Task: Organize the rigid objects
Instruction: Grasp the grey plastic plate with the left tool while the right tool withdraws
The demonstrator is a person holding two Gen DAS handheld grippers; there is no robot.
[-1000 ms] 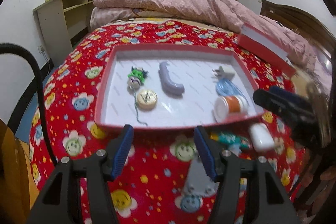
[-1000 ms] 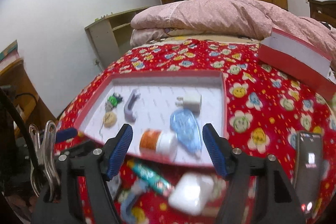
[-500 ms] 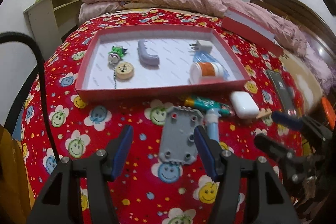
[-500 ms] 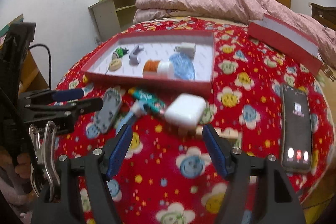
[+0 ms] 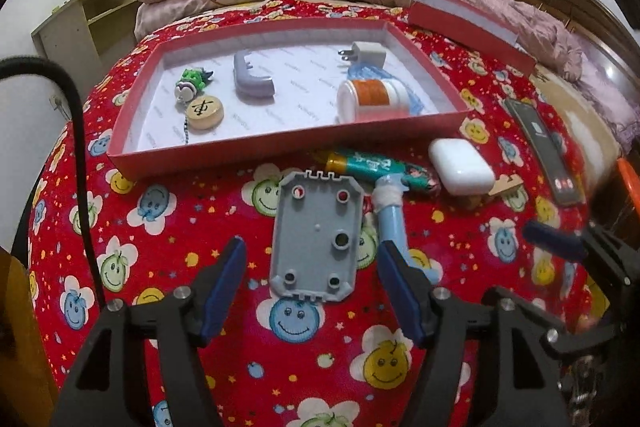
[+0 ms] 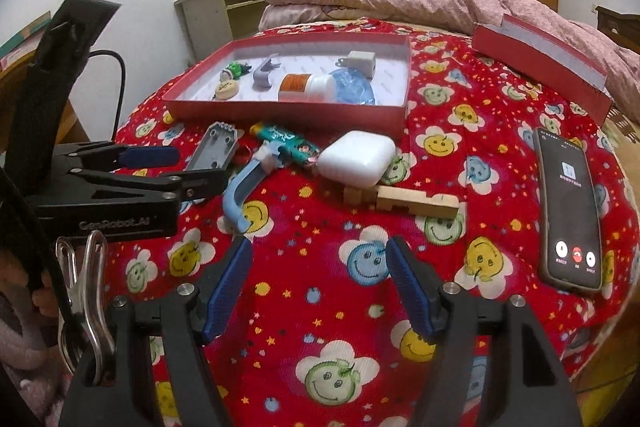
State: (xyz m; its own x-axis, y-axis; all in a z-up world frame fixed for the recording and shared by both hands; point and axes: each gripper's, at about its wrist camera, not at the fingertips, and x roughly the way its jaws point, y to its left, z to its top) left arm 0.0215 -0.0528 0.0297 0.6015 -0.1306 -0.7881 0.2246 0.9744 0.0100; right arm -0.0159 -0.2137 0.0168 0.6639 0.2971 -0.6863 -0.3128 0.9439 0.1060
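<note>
Your left gripper (image 5: 310,269) is a black frame with two fingers faced in ribbed blue pads (image 5: 224,285), a silver screw head at each joint. A thick black cable (image 5: 76,131) curves along its left side. Your right gripper (image 6: 318,279) has the same build: black arms, blue pads, silver screws. A steel spring clip (image 6: 82,291) hangs at its lower left (beside it, the other unit's black body bears pale "GenRobot.AI" lettering (image 6: 114,224)).

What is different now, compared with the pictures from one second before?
Both tools drew back from the red cardboard tray and sank. The left tool, its jaws just opening wider, now frames the grey plastic plate; the right tool is open, empty. Objects stayed put.
</note>
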